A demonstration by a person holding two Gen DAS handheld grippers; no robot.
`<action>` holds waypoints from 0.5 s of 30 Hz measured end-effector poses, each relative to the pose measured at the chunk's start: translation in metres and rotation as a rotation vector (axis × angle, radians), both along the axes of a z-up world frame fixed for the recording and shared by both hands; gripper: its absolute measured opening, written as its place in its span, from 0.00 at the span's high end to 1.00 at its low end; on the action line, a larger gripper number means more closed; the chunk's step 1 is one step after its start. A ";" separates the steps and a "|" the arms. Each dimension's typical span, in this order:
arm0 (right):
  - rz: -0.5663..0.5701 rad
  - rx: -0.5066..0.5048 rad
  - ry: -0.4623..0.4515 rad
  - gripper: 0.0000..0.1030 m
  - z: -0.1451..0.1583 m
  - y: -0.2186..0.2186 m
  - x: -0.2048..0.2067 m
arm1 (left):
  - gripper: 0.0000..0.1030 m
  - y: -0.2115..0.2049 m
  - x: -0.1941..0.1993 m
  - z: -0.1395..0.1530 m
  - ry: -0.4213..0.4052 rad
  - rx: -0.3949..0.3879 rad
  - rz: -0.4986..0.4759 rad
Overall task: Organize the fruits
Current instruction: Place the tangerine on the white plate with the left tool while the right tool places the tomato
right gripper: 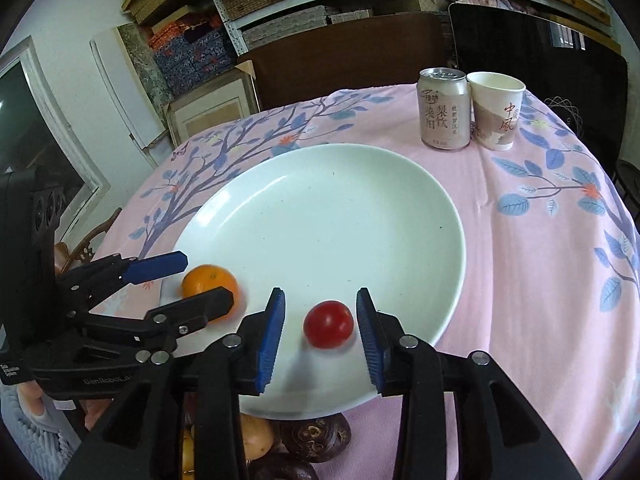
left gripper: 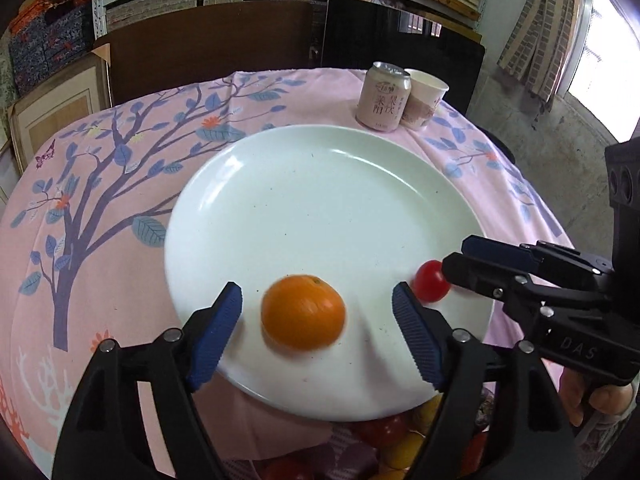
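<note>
An orange [left gripper: 303,312] lies on the near part of a large white plate [left gripper: 320,184], between the open jaws of my left gripper [left gripper: 318,320], not touched by either pad. A small red tomato [right gripper: 329,324] lies on the plate [right gripper: 340,208] between the open jaws of my right gripper [right gripper: 321,332], with gaps on both sides. The tomato [left gripper: 430,286] shows in the left wrist view beside the right gripper [left gripper: 454,258]. The orange [right gripper: 210,286] and the left gripper [right gripper: 200,280] show in the right wrist view.
A pink can [left gripper: 384,96] and a paper cup [left gripper: 426,98] stand at the far side of the table, behind the plate. More fruit [right gripper: 316,438] lies below the plate's near edge. The tablecloth [right gripper: 540,260] is pink with a tree print. Shelves and boxes stand behind the table.
</note>
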State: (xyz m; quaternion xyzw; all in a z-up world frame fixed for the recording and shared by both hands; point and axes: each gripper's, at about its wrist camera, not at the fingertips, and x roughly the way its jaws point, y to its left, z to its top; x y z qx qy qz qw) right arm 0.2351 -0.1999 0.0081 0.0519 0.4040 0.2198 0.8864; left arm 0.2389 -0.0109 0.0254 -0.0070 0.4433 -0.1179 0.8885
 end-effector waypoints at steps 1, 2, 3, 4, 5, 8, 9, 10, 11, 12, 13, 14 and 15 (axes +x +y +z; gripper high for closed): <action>-0.004 0.013 -0.007 0.64 0.004 -0.003 -0.003 | 0.27 0.003 -0.005 0.004 -0.008 -0.012 0.007; -0.008 0.020 -0.015 0.63 0.008 -0.003 -0.006 | 0.27 0.007 -0.010 0.007 -0.015 -0.019 0.013; -0.020 0.027 -0.038 0.61 0.014 -0.008 -0.014 | 0.27 0.011 -0.018 0.010 -0.023 -0.024 0.021; -0.030 0.031 -0.054 0.54 0.018 -0.011 -0.020 | 0.27 0.015 -0.027 0.013 -0.031 -0.023 0.027; -0.047 0.037 -0.081 0.50 0.023 -0.016 -0.032 | 0.26 0.021 -0.041 0.017 -0.045 -0.016 0.041; -0.075 0.077 -0.130 0.36 0.027 -0.031 -0.067 | 0.16 0.040 -0.079 0.020 -0.078 -0.010 0.089; -0.075 0.090 -0.139 0.34 0.027 -0.034 -0.079 | 0.15 0.048 -0.096 0.018 -0.090 -0.015 0.112; -0.075 0.102 -0.148 0.31 0.026 -0.037 -0.091 | 0.15 0.053 -0.108 0.016 -0.094 -0.016 0.125; -0.077 0.113 -0.159 0.29 0.025 -0.039 -0.103 | 0.15 0.060 -0.125 0.011 -0.097 -0.013 0.146; -0.078 0.128 -0.173 0.27 0.022 -0.042 -0.119 | 0.15 0.065 -0.140 0.006 -0.101 -0.012 0.163; -0.081 0.140 -0.186 0.27 0.018 -0.046 -0.132 | 0.15 0.069 -0.154 0.001 -0.104 -0.013 0.180; -0.083 0.145 -0.196 0.27 0.016 -0.048 -0.142 | 0.15 0.075 -0.171 -0.006 -0.105 -0.018 0.202; -0.090 0.150 -0.210 0.26 0.012 -0.052 -0.155 | 0.15 0.080 -0.184 -0.012 -0.104 -0.026 0.221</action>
